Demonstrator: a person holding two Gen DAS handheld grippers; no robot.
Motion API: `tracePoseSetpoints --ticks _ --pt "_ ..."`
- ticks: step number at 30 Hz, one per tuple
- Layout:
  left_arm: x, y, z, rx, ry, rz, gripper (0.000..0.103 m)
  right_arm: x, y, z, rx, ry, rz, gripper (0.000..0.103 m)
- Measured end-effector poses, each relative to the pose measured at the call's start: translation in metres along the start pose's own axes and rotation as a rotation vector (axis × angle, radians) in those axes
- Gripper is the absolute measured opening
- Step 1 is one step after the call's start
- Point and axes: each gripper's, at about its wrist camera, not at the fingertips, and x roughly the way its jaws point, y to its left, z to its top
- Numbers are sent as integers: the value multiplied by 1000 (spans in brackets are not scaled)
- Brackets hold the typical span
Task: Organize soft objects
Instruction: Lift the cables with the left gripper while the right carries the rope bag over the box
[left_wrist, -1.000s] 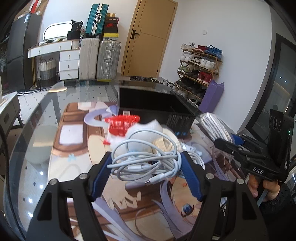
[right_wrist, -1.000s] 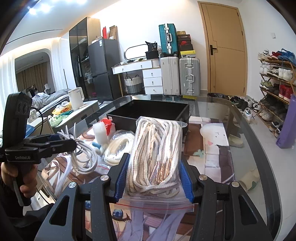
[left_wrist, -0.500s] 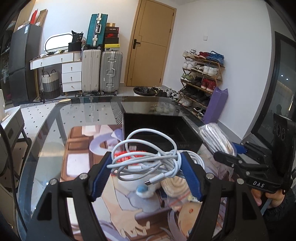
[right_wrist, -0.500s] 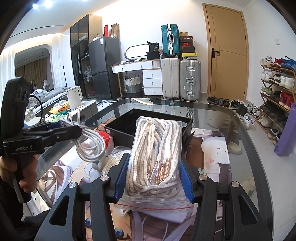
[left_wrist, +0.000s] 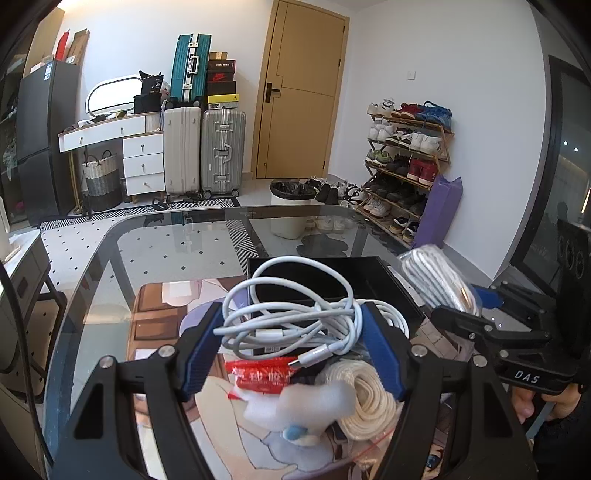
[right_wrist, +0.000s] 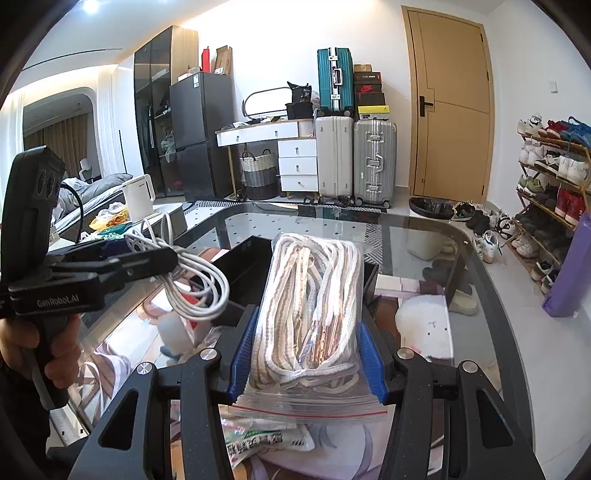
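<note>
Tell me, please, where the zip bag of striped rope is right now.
The zip bag of striped rope is clamped in the right gripper, raised above the glass table, just in front of the black bin.

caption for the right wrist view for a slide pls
Right claw clamps a zip bag of rope above the glass table, facing the black bin.

Both grippers held aloft, tilted downward: left gripper (left_wrist: 291, 328) clamped, right gripper (right_wrist: 306, 350) clamped (hands gripping handles).
</note>
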Motion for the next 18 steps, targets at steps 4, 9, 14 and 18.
tracePoseSetpoints --ticks 4,9,14,18 --pt "10 -1 7 12 5 8 73 8 -2 9 -3 7 -5 51" --pt "22 -2 11 17 13 18 73 20 -5 19 -7 12 -1 51" --pt "36 2 13 13 28 22 73 37 -10 23 -5 32 6 51" --pt "47 5 17 5 39 20 73 48 -13 25 -1 47 10 51"
